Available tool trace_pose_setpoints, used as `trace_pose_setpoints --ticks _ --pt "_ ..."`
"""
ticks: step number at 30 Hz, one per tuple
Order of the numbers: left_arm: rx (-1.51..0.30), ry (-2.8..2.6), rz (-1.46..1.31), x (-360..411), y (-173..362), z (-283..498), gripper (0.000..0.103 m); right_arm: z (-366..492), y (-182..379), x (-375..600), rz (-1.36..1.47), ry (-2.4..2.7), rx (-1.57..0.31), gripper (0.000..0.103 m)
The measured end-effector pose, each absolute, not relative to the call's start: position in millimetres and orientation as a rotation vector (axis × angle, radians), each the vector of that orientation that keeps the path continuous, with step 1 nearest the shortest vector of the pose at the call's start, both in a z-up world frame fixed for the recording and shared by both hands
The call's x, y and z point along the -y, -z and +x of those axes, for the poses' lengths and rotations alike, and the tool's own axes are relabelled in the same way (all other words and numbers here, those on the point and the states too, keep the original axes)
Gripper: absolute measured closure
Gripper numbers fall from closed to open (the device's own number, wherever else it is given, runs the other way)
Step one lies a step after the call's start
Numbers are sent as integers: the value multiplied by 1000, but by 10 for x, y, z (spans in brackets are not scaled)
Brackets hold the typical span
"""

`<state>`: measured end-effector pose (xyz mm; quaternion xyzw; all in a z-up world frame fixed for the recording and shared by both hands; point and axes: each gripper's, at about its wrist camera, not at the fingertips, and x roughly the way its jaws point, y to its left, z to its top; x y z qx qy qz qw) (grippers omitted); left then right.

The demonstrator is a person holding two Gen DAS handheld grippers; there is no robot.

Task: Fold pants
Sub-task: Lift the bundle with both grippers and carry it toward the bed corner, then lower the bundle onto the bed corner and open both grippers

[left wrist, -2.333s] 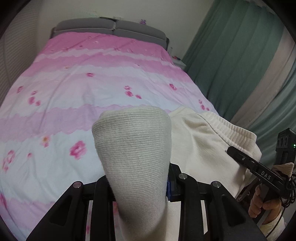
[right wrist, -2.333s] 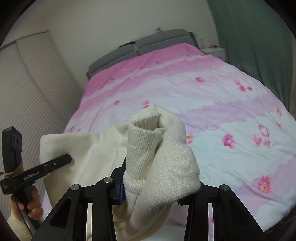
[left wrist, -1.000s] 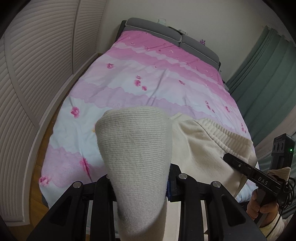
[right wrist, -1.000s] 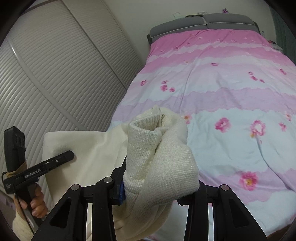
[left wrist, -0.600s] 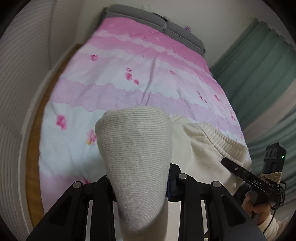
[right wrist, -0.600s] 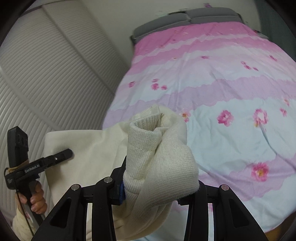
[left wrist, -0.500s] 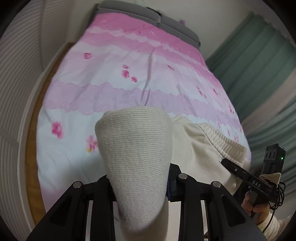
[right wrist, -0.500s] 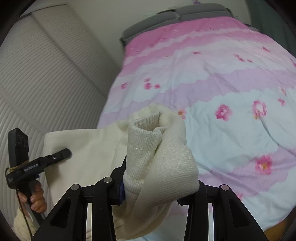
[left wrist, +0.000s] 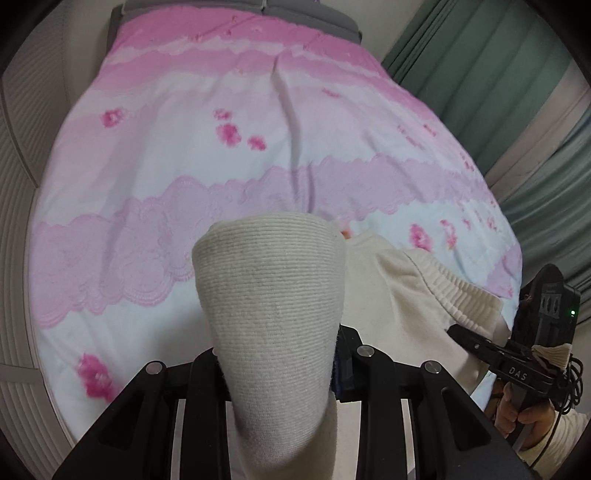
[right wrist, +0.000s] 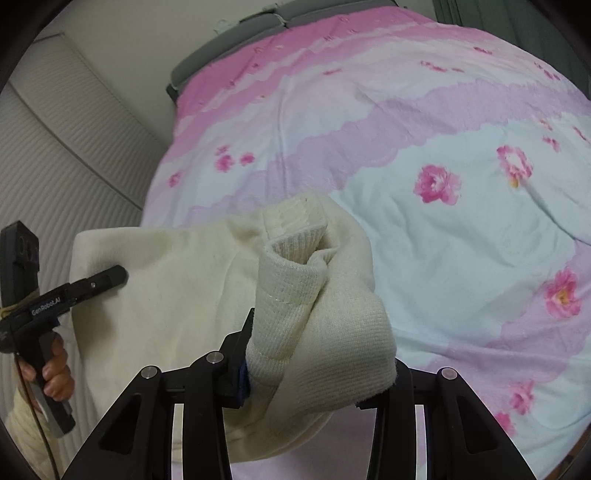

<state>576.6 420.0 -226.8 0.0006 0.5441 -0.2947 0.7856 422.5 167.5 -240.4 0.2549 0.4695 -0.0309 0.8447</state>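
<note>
The cream knit pants [left wrist: 399, 306] hang stretched between my two grippers above the foot of the bed. My left gripper [left wrist: 273, 354] is shut on one corner of the pants, whose ribbed fabric drapes over its fingers and hides them. My right gripper [right wrist: 314, 354] is shut on the other corner, a bunched ribbed band [right wrist: 295, 266]. The right gripper also shows in the left wrist view [left wrist: 517, 365] at the far right, and the left gripper shows in the right wrist view [right wrist: 70, 291] at the far left. The pants' lower part is out of sight.
The bed [left wrist: 221, 155] with a pink and white flowered cover [right wrist: 461, 206] lies ahead and below. A grey headboard [left wrist: 295, 11] is at the far end. Slatted white wardrobe doors [right wrist: 55, 155] are on the left, green curtains [left wrist: 498, 74] on the right.
Both grippers, still holding the pants, have moved lower and closer over the bed; the bedcover fills more of both views. The grips have not changed.
</note>
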Motion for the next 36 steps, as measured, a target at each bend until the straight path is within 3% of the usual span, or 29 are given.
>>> trace_pose_setpoints --ticks 6,9,13,17,25,28,30,33,36 --pt "-1262 597 32 -4273 2847 5918 72 4385 2888 -1680 543 87 -1058 62" --pt "-1283 584 -6 -4412 2966 5961 64 4348 3043 -1642 582 87 -1090 59" --pt "-1243 503 112 -4453 2960 5906 47 4256 3149 -1518 645 105 -1124 43" --pt "-1225 436 248 -4435 2893 5731 47 4194 3128 -1485 522 158 -1143 31" --pt "-1130 324 380 -4391 2442 4892 46 4032 2973 -1178 329 268 -1177 27" --pt "-1077 321 372 -4242 2170 4530 32 3945 2803 -1107 290 258 -1158 27" --pt "-1048 316 336 -4111 1951 4315 31 3851 2622 -1074 261 234 -1133 27" --pt "-1013 285 296 -3871 1665 4067 21 3668 2302 -1018 230 180 -1087 17" --pt "-942 240 285 -3516 1317 3776 11 3481 1960 -884 213 129 -1036 14"
